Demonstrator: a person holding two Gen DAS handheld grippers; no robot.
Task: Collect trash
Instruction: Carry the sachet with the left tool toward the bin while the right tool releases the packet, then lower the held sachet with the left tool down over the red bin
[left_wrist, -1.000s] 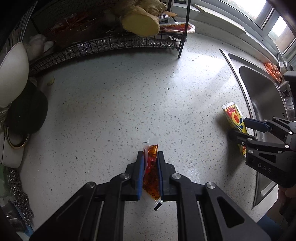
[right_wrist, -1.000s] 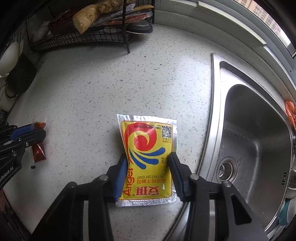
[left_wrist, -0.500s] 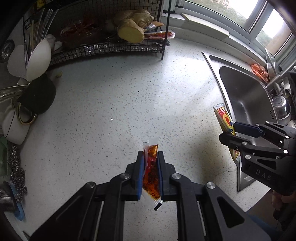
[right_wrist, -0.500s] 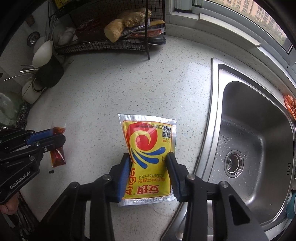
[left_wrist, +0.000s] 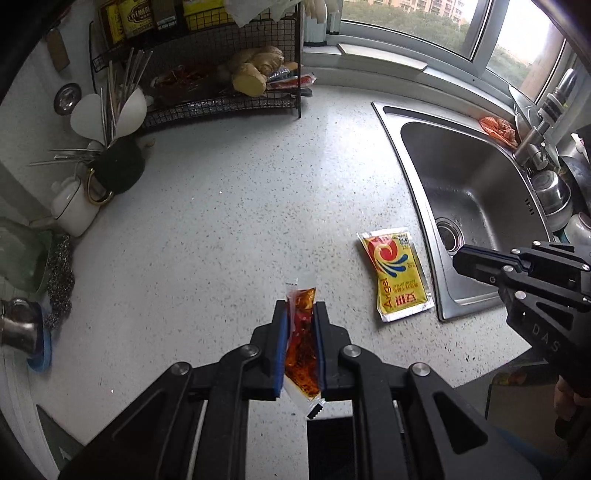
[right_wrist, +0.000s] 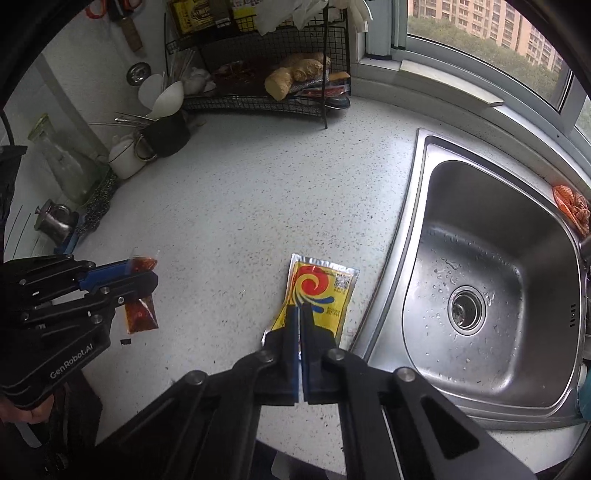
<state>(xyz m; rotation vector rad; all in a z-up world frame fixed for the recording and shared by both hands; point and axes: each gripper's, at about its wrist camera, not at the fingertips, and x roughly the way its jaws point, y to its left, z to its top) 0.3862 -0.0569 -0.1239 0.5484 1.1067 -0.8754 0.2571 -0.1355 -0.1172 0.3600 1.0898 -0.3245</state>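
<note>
Pinching the sauce sachet (left_wrist: 301, 347), left jaws; right jaws pressed together above the yeast packet (left_wrist: 399, 275) beside the sink (left_wrist: 413, 192) rim

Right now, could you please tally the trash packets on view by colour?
Red sauce sachet: 1, clamped in the left hand-held gripper
Yellow yeast packet: 1, flat on the counter beside the sink
Total: 2

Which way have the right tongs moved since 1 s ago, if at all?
Yes: up and back. In the right wrist view the sink shows smaller, and the yeast packet lies beyond the shut right tongs, not between them.
</note>
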